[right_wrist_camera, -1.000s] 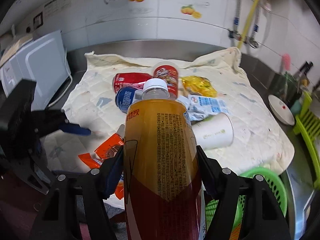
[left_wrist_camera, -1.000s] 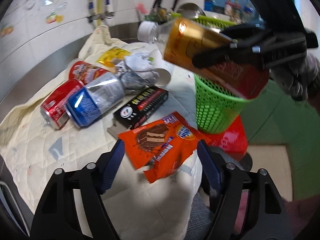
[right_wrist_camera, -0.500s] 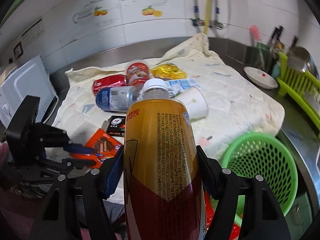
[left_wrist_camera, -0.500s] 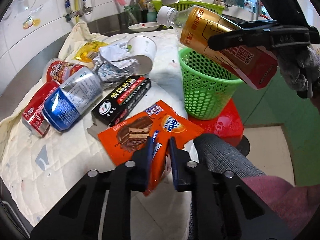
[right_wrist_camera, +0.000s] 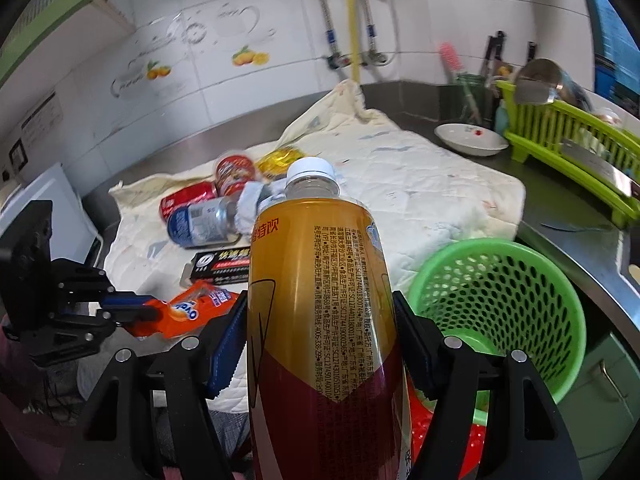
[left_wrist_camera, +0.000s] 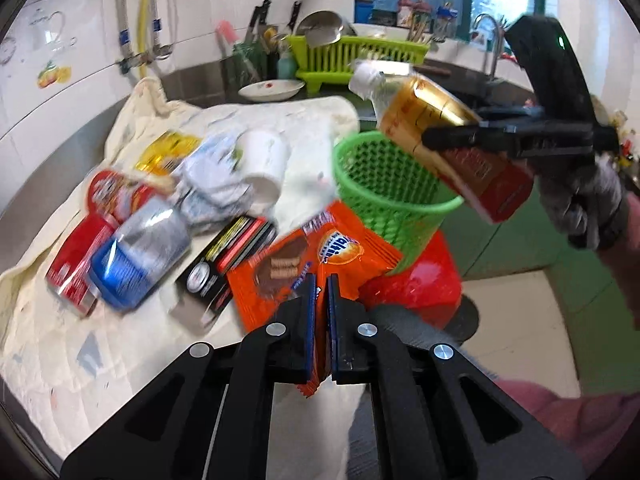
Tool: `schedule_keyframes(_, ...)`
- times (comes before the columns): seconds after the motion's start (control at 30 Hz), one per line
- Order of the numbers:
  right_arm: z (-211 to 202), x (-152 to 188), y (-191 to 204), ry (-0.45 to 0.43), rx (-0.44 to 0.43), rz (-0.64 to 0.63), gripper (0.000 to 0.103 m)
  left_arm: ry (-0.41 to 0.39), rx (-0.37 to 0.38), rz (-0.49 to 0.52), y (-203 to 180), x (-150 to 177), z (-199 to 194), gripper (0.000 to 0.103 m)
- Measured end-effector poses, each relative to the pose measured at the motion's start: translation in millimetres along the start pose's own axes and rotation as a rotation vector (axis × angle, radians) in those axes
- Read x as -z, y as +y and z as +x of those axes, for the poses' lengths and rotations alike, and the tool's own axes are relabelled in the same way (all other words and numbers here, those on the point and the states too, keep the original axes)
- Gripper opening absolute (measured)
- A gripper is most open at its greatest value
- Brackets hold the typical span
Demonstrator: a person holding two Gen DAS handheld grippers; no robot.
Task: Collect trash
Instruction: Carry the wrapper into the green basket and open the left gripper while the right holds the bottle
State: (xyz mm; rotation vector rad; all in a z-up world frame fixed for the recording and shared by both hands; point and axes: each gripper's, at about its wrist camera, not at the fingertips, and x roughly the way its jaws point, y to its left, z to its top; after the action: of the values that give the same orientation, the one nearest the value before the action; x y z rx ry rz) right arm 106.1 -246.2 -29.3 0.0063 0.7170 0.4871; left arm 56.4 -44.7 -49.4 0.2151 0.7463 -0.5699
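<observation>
Left gripper [left_wrist_camera: 321, 280]: jaws now pinched tight on the near edge of the orange snack wrapper [left_wrist_camera: 320, 256]. A second ago they stood wide apart on either side of it while it lay flat on the cloth; half a second ago they were nearly closed on it. Wrapper's held end now raised off the quilted cloth [left_wrist_camera: 60, 352], seen in the right wrist view as sticking out from the blue pads [right_wrist_camera: 120, 303].

Right gripper [right_wrist_camera: 320, 320]: clamped on the body of the gold-and-red bottle [right_wrist_camera: 320, 320], white cap pointing away from the camera, grip unchanged across all three moments. Bottle has travelled: earlier it was over the cloth beside the green basket [left_wrist_camera: 392, 196]; now, in the left wrist view, it hangs tilted just above the basket's far rim, cap up and to the left. Basket sits on a red stool [left_wrist_camera: 416, 284] at the cloth's edge.

Left on the cloth: red can [left_wrist_camera: 76, 268], blue-and-silver can [left_wrist_camera: 140, 256], black box [left_wrist_camera: 224, 264], white paper cup [left_wrist_camera: 264, 164], crumpled white wrapper [left_wrist_camera: 216, 184], yellow wrapper [left_wrist_camera: 168, 152]. Left view blurred.
</observation>
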Motion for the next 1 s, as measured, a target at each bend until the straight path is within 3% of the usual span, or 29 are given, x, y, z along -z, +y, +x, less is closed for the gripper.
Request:
schedule_keyframes(0.3,-50.8,14.2,-54.0,-0.061,0.16,0.097,0.066,-0.052,0.135,0.063,-36.7,-87.5,52.0,0.004)
schedule_keyframes(0.53,-70.8,32.7,-95.0,-0.067,0.238,0.16,0.066,0.018,0.208,0.075,-70.6,-140.2,138.4,0.004)
schedule_keyframes(0.73,-68.9,47.5,-129.0,-0.053,0.277,0.211,0.066,0.11,0.257,0.054,-94.6,-156.3,204.4,0.005)
schedule_keyframes(0.9,-61.7,54.0,-150.7,-0.045,0.284,0.246,0.066,0.148,0.28,0.026,-105.3,-160.4,236.8,0.008)
schedule_keyframes(1.0,-56.5,57.1,-161.6,-0.04,0.285,0.261,0.066,0.169,0.282,0.006,-105.6,-161.3,249.4,0.016)
